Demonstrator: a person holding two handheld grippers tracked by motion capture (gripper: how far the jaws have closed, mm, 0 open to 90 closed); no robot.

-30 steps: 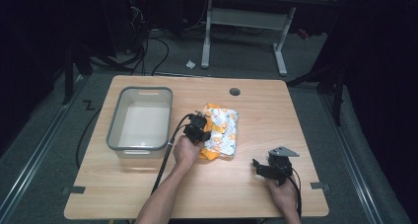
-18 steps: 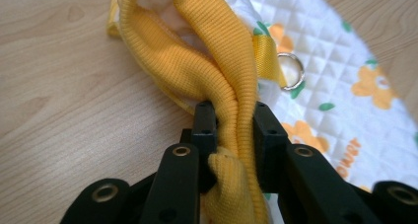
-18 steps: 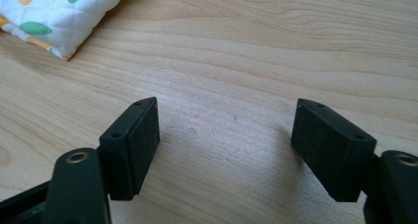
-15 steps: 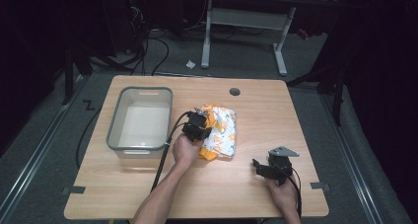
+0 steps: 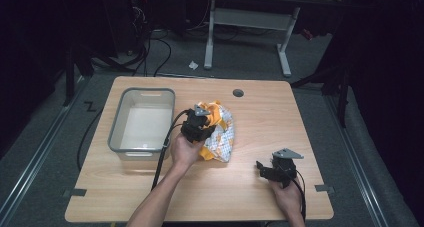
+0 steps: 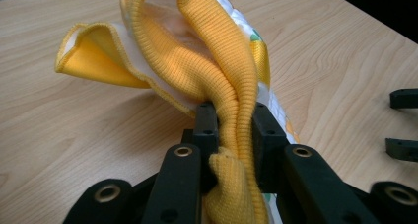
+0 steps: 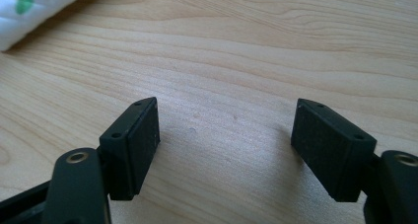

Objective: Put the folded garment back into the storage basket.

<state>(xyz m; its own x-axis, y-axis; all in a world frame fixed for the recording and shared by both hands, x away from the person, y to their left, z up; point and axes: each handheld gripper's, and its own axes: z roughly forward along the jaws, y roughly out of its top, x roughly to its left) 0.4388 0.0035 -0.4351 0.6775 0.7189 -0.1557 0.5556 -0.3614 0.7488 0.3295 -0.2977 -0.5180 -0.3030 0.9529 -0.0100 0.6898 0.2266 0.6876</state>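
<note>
Dark room, wooden table (image 5: 250, 197): left gripper (image 6: 229, 130) pinching yellow ribbed cloth (image 6: 212, 61) beside grey bin (image 5: 141, 121), lift underway; right gripper (image 7: 226, 147) spread; next, carry over bin.

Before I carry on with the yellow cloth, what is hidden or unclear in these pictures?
- High view: the left gripper and the hand cover the pinch point on the yellow and white patterned cloth.
- Left gripper view: the cloth's ribbed yellow edge runs off the bottom edge.
- High view: the clear plastic bin shows a pale inside; small contents are too small to tell.
- Right gripper view: the open right gripper; the cloth is cut off at the corner.
</note>
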